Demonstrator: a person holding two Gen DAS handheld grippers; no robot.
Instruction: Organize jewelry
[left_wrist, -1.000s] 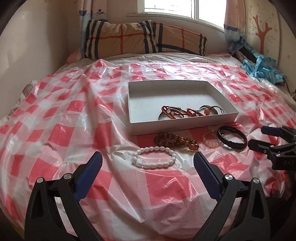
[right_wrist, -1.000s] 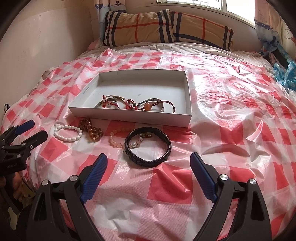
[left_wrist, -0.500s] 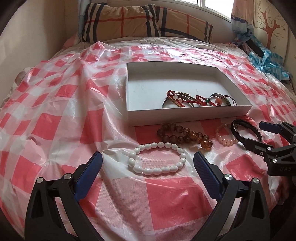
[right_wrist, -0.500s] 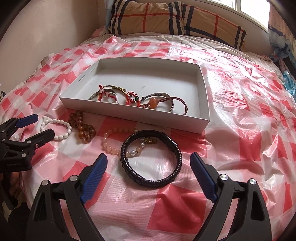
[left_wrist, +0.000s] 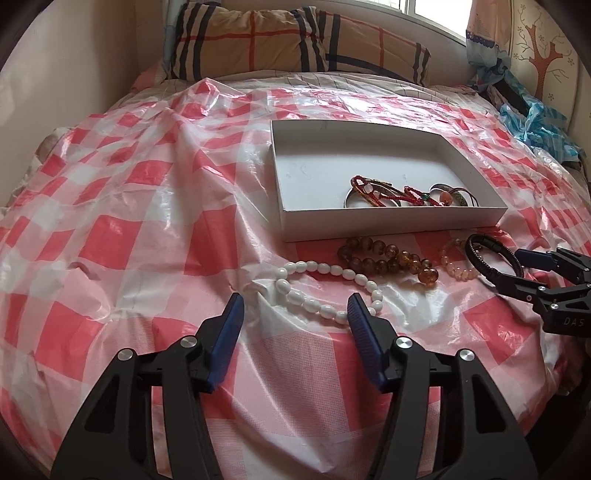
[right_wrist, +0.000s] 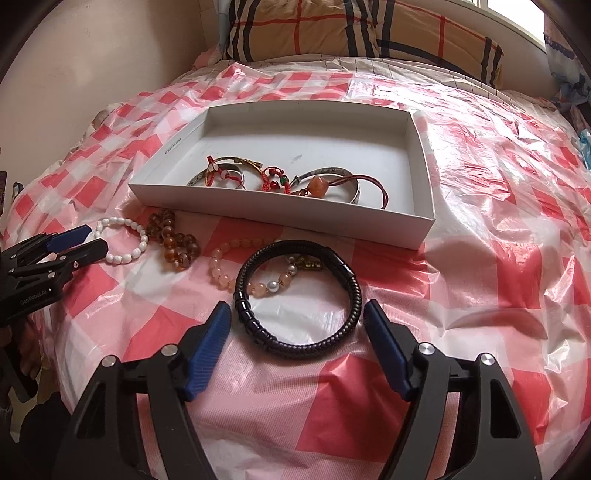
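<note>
While loose pieces wait outside: the white box (right_wrist: 236, 206) sits mid-bed as the sorting target, several bangles and cord bracelets already inside along its near wall.
Row in front of box: white bead bracelet (left_wrist: 325, 291), amber bead bracelet (left_wrist: 388, 258), pink bead bracelet (right_wrist: 236, 266), black braided bracelet (right_wrist: 295, 295), laid side by side, likely for one-at-a-time pickup.
Left gripper (left_wrist: 295, 314): jaws just been closing, partly open, around near edge of white beads, right pad looks close to touching; no grasp.
Right gripper (right_wrist: 297, 321): also just closing, wide, flanking the black bracelet, nothing gripped.
</note>
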